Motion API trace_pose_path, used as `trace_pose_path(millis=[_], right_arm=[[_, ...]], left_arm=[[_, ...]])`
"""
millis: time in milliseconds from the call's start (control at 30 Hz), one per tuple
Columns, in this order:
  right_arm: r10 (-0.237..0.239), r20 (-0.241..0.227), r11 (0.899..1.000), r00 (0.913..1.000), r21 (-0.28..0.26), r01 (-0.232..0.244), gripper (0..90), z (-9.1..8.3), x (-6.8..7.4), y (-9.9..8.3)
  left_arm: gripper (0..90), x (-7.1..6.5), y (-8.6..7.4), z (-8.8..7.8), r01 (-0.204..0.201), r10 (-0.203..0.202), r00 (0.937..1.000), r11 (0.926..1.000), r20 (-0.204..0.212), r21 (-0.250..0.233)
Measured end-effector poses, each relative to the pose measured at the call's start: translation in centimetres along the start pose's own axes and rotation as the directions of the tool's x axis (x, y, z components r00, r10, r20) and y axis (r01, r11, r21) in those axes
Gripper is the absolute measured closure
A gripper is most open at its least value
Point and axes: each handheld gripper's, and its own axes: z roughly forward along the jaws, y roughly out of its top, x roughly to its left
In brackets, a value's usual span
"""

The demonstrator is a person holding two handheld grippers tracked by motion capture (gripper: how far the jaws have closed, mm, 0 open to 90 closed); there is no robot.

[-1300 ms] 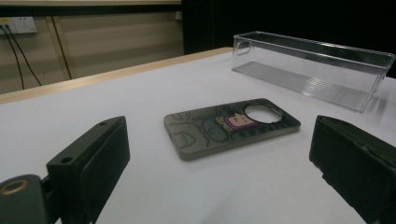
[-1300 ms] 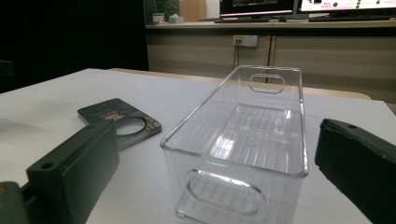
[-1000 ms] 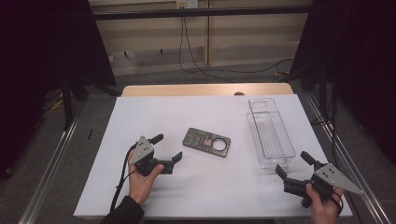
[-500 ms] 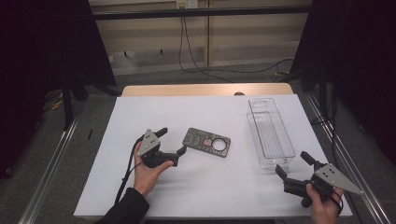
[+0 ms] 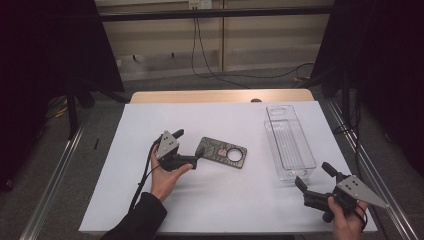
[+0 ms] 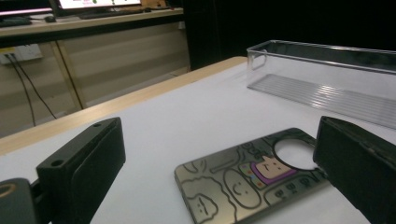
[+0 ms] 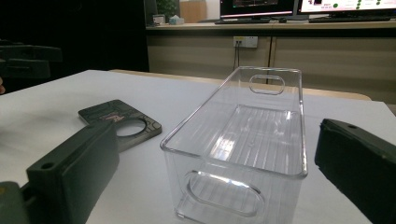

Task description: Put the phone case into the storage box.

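So the phone case [image 5: 221,152] is lying flat on the white desk [image 5: 125,150], doodle side up, with the round camera hole at the end nearer the bin [image 5: 290,142]. That bin is clear plastic, long and narrow, and sits well apart from the case, standing upright on the desk with nothing in it as far as I can see.

The left tool [image 5: 189,148] is right at the case's end that points away from the bin. Its jaws are spread wide. In the left gripper view the case [image 6: 254,175] sits between the two jaws, and one jaw looks like it's just over the case's corner, though I honestly can't tell whether it's touching or only close. Nothing is pinched.

The right tool [image 5: 313,177] is on the far side of the bin from the case, near the bin's closest short end, held low by the desk edge. Its jaws are also spread, gripping nothing. From the right gripper view the bin [image 7: 243,140] is straight ahead between the jaws, with the case [image 7: 119,122] lying beyond it to one side.
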Motion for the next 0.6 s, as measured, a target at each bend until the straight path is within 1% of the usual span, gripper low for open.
trace_pose_path(millis=[33, 67, 133, 167, 200, 233, 367, 400, 467, 500, 533, 600], right_arm=[[-0.003, -0.001, 1.000, 1.0000, 0.000, 0.003, 0.0, 0.0, 0.0, 0.0], [-0.004, -0.002, 1.000, 1.0000, 0.000, 0.004, 0.0, 0.0, 0.0, 0.0], [-0.005, -0.002, 1.000, 1.0000, 0.000, 0.005, 0.0, 0.0, 0.0, 0.0], [-0.005, -0.002, 1.000, 1.0000, 0.001, 0.005, 0.0, 0.0, 0.0, 0.0], [-0.004, -0.001, 1.000, 1.0000, 0.002, 0.004, 0.0, 0.0, 0.0, 0.0], [-0.003, -0.001, 1.000, 1.0000, 0.001, 0.003, 0.0, 0.0, 0.0, 0.0], [-0.001, -0.002, 1.000, 1.0000, 0.002, 0.001, 0.0, -0.1, 0.0, 0.0], [-0.001, -0.002, 1.000, 1.0000, 0.002, 0.001, 0.0, -0.1, 0.0, 0.0], [-0.002, -0.002, 1.000, 1.0000, 0.000, 0.002, 0.0, -0.1, 0.0, 0.0], [-0.002, -0.002, 1.000, 1.0000, 0.000, 0.002, 0.0, -0.1, -0.1, 0.0], [-0.002, -0.003, 1.000, 1.0000, 0.000, 0.002, 0.0, -0.1, -0.1, 0.0], [-0.001, -0.003, 1.000, 1.0000, 0.000, 0.001, 0.0, -0.1, -0.1, 0.0]], left_arm=[[2.7, 0.0, 0.0, 0.3, 0.016, -0.016, 0.9999, 0.9999, -0.004, -0.001], [2.6, -0.1, 0.2, 0.6, 0.008, -0.009, 1.0000, 0.9999, 0.005, 0.013], [3.1, -0.3, 0.5, 1.1, -0.012, 0.012, 0.9999, 0.9999, 0.004, 0.012], [3.1, -0.3, 0.7, 1.4, -0.015, 0.015, 0.9999, 0.9999, -0.001, 0.007], [3.0, -0.4, 0.8, 1.7, -0.011, 0.011, 0.9999, 0.9999, -0.001, -0.005], [3.5, -0.4, 1.0, 1.9, -0.014, 0.014, 0.9999, 0.9999, 0.003, 0.003], [3.6, -0.5, 1.6, 3.1, -0.003, 0.003, 1.0000, 0.9999, -0.007, -0.013], [3.9, -0.5, 1.7, 3.4, -0.002, 0.002, 1.0000, 1.0000, -0.006, -0.006], [3.9, -0.6, 1.9, 3.8, 0.001, -0.001, 0.9999, 0.9999, -0.017, -0.011], [4.0, -0.6, 2.0, 4.0, -0.007, 0.007, 0.9998, 0.9999, -0.021, -0.010], [5.0, -0.5, 2.1, 4.2, -0.007, 0.006, 0.9998, 0.9999, -0.021, -0.009], [6.1, -0.6, 2.2, 4.5, 0.003, -0.003, 0.9995, 0.9999, -0.031, -0.015]])
